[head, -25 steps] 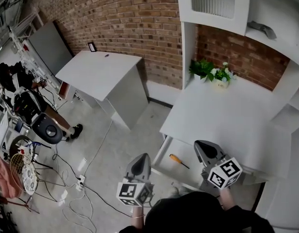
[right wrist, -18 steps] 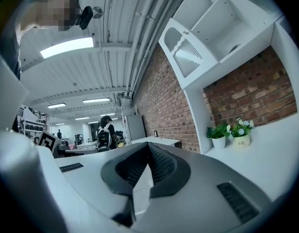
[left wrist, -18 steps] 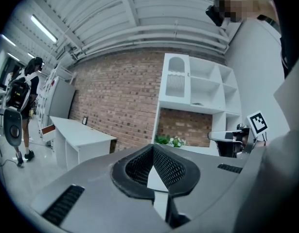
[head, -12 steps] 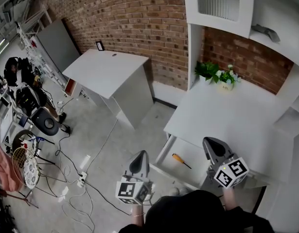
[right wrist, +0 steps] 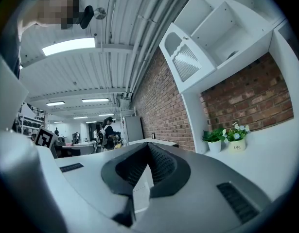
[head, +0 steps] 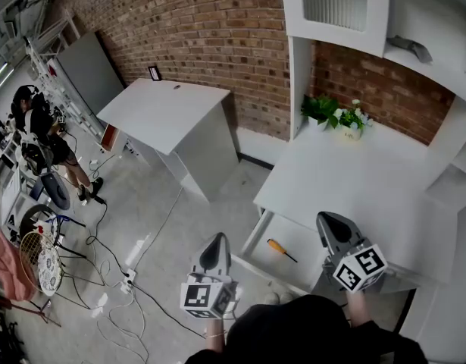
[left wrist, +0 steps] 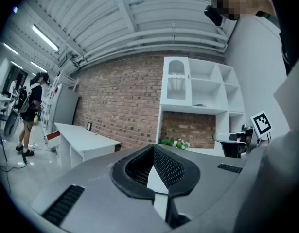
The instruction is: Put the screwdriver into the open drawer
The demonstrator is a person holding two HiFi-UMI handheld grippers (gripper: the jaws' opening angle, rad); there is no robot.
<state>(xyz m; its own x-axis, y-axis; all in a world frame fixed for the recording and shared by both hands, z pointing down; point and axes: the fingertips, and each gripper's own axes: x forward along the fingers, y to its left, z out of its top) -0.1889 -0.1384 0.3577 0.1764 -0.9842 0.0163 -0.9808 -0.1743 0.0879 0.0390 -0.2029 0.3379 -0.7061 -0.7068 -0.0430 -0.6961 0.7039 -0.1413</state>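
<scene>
The screwdriver [head: 280, 249] lies flat on the floor of the open drawer [head: 304, 243], orange handle toward the drawer's left, dark shaft angled to the right and toward the person. Nothing touches it. Going by how it lies, the task looks done.

The drawer stands pulled out from under the white surface [head: 354, 180], its front edge close to the person's body at the bottom of the head view.

The right claw [head: 329, 224] is held level above the drawer's right end, near the surface's edge. Its jaws are pressed together with nothing between them. The left claw [head: 215, 243] is held level too, to the left of the drawer and over the floor. Its jaws also meet and are empty. Both stand apart from the screwdriver.

Further back on the surface are potted plants [head: 337, 115], with a shelf unit above them. A second white table [head: 161, 112] stands to the left, and cables [head: 115, 283] trail across the floor.

What could go wrong:
- The right claw is the closer one. If it dropped while being drawn away, it could catch the drawer's wall or reach the tool.
- A knock from the person's body against the open front could set the round handle rolling.
- The cables underfoot could trip the person while stepping back.
</scene>
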